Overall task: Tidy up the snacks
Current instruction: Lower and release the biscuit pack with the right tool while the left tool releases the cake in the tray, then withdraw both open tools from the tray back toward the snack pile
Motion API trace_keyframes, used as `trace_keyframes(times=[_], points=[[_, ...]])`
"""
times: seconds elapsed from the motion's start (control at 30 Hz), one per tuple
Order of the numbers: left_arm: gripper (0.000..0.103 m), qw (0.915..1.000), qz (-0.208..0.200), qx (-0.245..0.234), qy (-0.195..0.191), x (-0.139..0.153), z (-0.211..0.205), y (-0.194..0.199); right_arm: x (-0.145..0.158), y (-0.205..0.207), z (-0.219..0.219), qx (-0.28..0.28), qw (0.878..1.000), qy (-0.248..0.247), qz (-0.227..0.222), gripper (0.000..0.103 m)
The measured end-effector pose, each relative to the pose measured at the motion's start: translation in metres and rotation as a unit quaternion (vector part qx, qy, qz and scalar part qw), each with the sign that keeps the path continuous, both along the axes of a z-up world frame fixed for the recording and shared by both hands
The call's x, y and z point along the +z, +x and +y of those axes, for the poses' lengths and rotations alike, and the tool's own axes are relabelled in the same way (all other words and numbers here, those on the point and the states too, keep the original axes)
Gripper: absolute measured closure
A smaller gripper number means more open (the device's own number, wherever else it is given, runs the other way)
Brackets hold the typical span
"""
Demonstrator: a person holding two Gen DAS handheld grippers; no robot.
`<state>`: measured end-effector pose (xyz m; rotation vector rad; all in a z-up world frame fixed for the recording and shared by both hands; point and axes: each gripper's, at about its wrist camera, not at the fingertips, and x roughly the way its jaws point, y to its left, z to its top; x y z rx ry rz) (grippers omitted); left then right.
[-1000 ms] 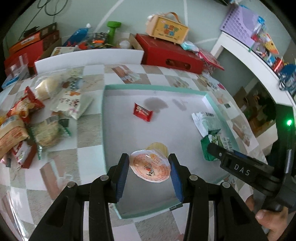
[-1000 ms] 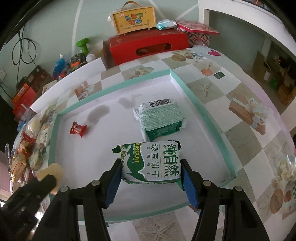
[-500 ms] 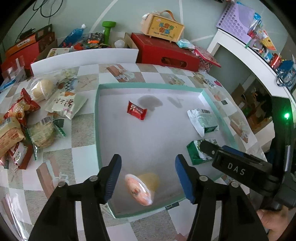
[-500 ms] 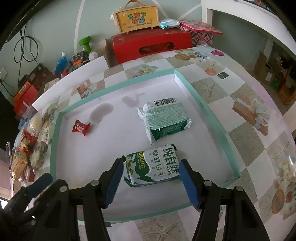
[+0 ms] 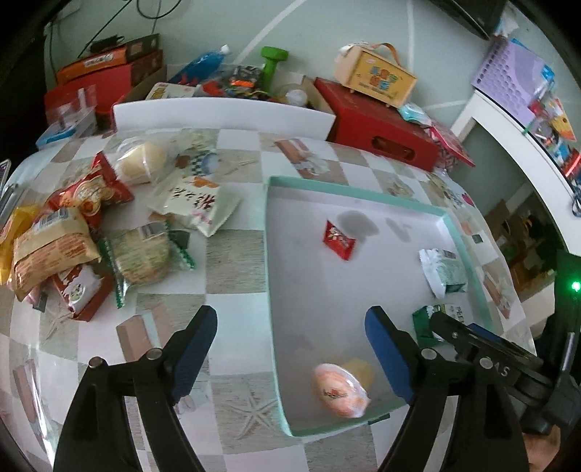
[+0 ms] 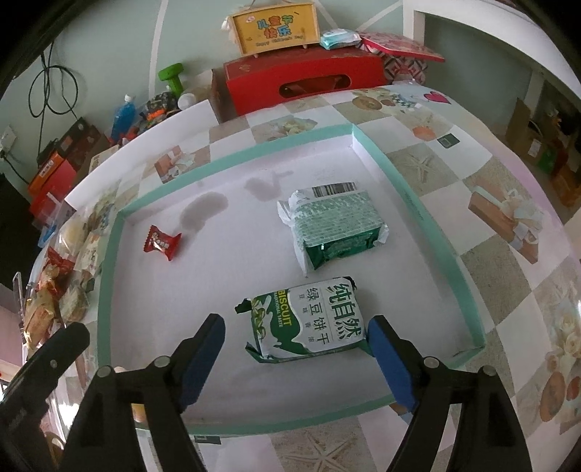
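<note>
A teal-rimmed tray (image 5: pixel 270 276) (image 6: pixel 109 276) lies on the checkered table. In it lie an orange-lidded jelly cup (image 5: pixel 341 394), a red candy (image 5: pixel 338 240) (image 6: pixel 161 242), a green biscuit pack (image 6: pixel 308 321) (image 5: pixel 423 323) and a second green pack (image 6: pixel 334 227) (image 5: pixel 443 270). My left gripper (image 5: pixel 290 348) is open and empty above the tray's near left rim, the cup below it. My right gripper (image 6: pixel 296 357) is open around the biscuit pack's near end, jaws apart from it. Loose snacks (image 5: pixel 83 232) lie in a pile left of the tray.
A red box (image 5: pixel 377 123) (image 6: pixel 305 81) with a yellow toy case (image 6: pixel 276 27) on it stands behind the table, beside a green dumbbell (image 5: pixel 272 61) and clutter. A white shelf (image 5: pixel 515 145) stands at the right. The right gripper body (image 5: pixel 483 363) shows in the left wrist view.
My left gripper opened and let the jelly cup drop into the tray, then drew back leftward. My right gripper opened and released the biscuit pack, which now lies on the tray floor.
</note>
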<state>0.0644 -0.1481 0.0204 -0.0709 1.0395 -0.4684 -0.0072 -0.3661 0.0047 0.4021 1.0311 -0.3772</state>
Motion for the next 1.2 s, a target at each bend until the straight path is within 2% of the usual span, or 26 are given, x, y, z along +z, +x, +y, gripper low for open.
trace_keyframes(times=[0.07,0.17,0.33,0.37,0.4,0.43,0.57,0.83,1.0,1.2], points=[[0.019,1.0000,0.003,0.004,-0.001,-0.001,0.003,0.002,0.000,0.001,0.002,0.006,1.000,0.000,-0.003,0.018],[0.019,0.9999,0.006,0.008,0.002,-0.003,0.005,0.003,0.002,0.002,0.006,0.018,1.000,0.001,-0.015,0.000],[0.017,0.9999,-0.006,0.015,0.005,-0.002,0.009,0.005,0.008,0.005,0.015,0.040,0.999,-0.006,-0.036,0.000],[0.014,0.9997,-0.015,0.018,0.010,-0.001,0.010,0.005,0.008,0.005,0.017,0.043,0.998,-0.006,-0.037,0.000],[0.003,0.9996,-0.019,0.019,0.012,0.000,0.010,0.005,0.008,0.006,0.018,0.044,0.998,-0.006,-0.037,0.000],[0.000,0.9994,-0.024,0.020,0.013,0.001,0.011,0.006,0.008,0.006,0.019,0.046,0.998,-0.005,-0.038,0.000],[0.000,0.9993,-0.030,0.020,0.008,0.003,0.015,0.008,0.008,0.006,0.020,0.049,0.998,-0.003,-0.042,0.000],[0.000,0.9969,-0.073,0.024,0.015,0.012,0.024,0.016,0.010,0.009,0.031,0.069,0.996,-0.004,-0.059,0.000],[0.000,0.9970,-0.068,0.037,0.001,0.015,0.035,0.030,0.012,0.013,0.038,0.077,0.994,-0.006,-0.078,0.000],[0.000,0.9955,-0.084,0.044,-0.002,0.021,0.048,0.042,0.015,0.025,0.048,0.090,0.992,-0.008,-0.085,0.000]])
